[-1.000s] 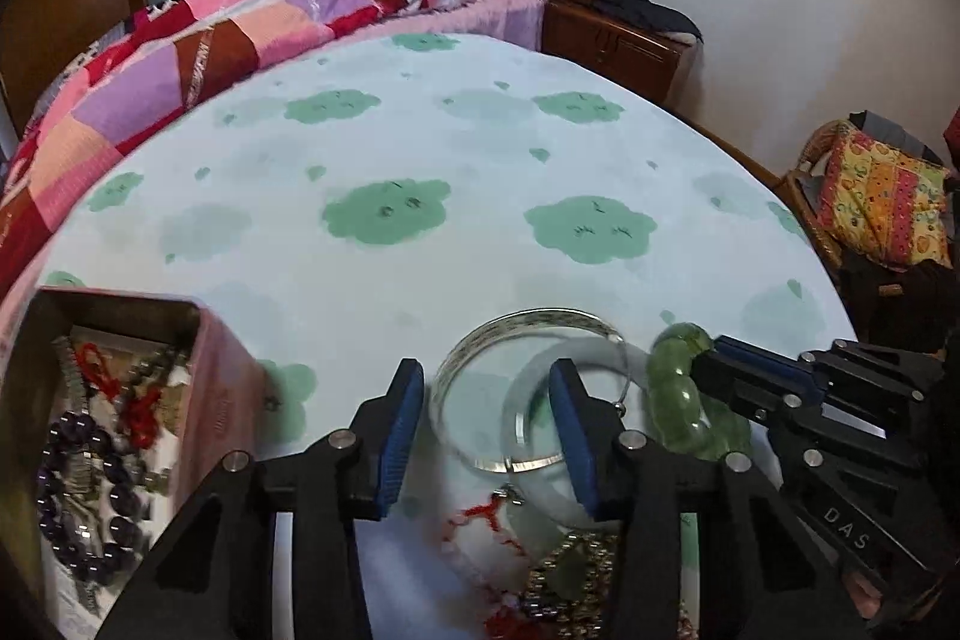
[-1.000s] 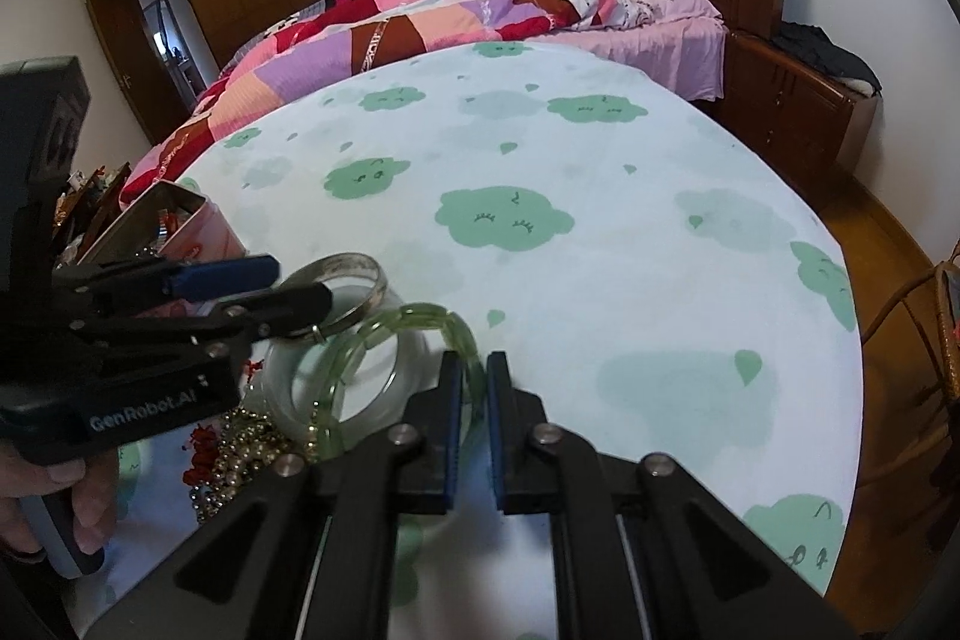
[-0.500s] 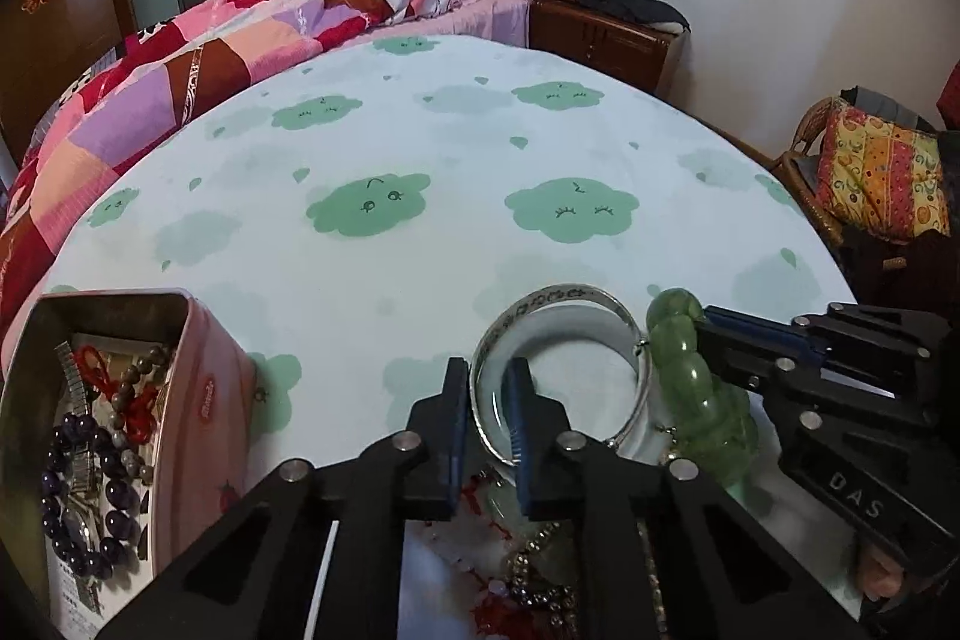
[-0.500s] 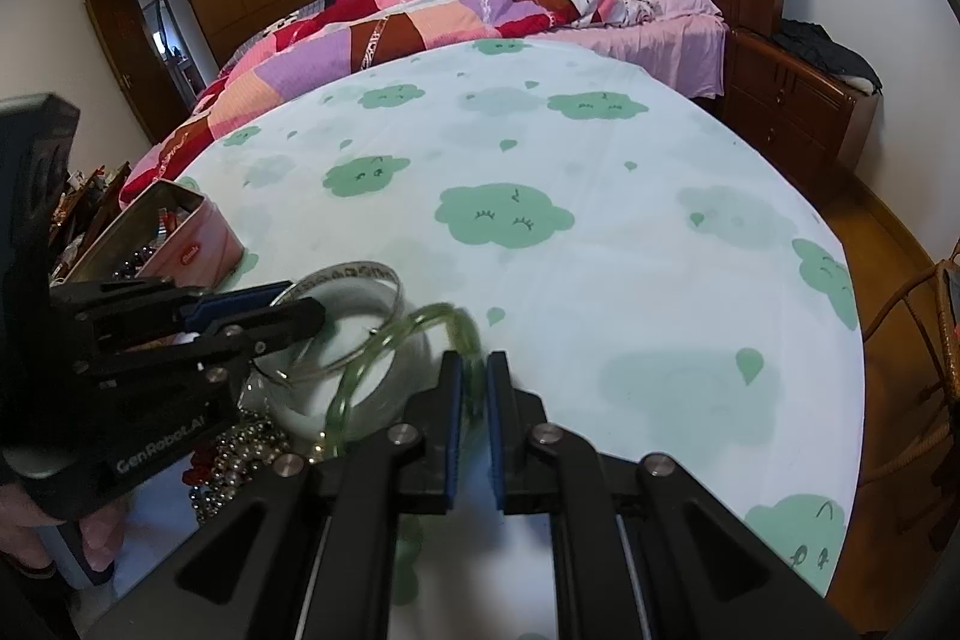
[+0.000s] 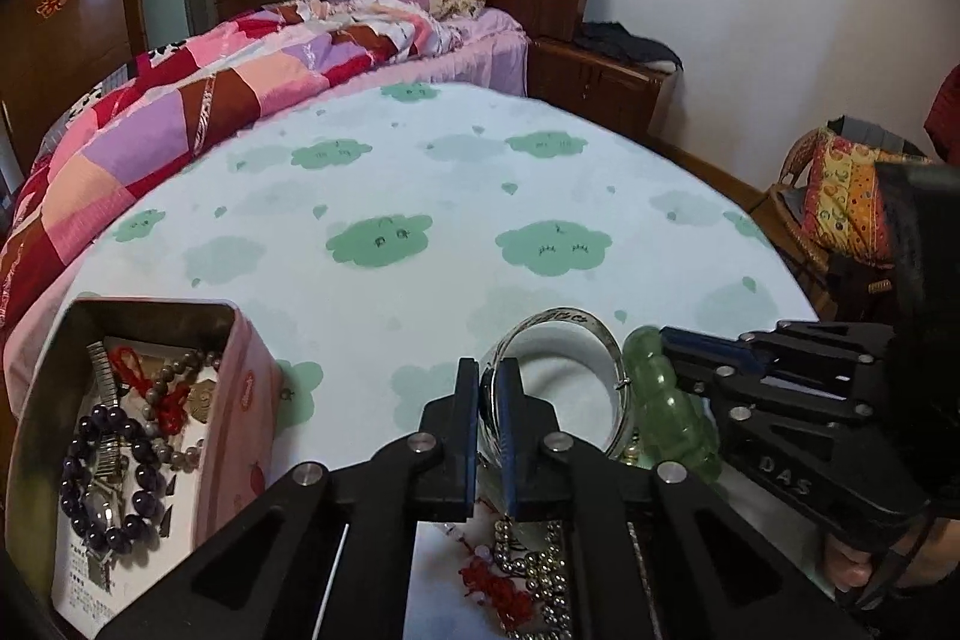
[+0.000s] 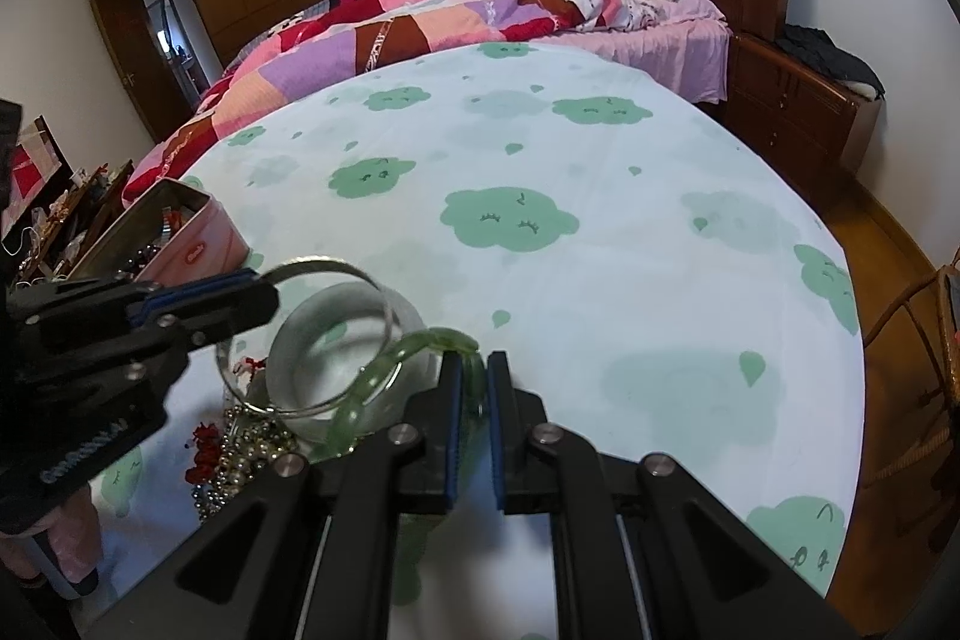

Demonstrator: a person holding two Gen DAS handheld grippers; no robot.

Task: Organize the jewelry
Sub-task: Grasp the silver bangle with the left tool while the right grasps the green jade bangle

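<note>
3 bangles (image 6: 336, 340) (1 silver, 1 white, 1 green) — 1 tin (image 5: 240, 400), 2 grippers.

Soft, even daylight fills my two fisheye views; corners go black, the bed (image 6: 540, 4) bows at the edges, shadows faint, slight blur throughout.

Three bangles at six o'clock: one silver bangle (image 5: 561, 325), one white bangle (image 6: 336, 364), one green bangle (image 5: 669, 400); one pink tin (image 5: 240, 400) at eight.
</note>
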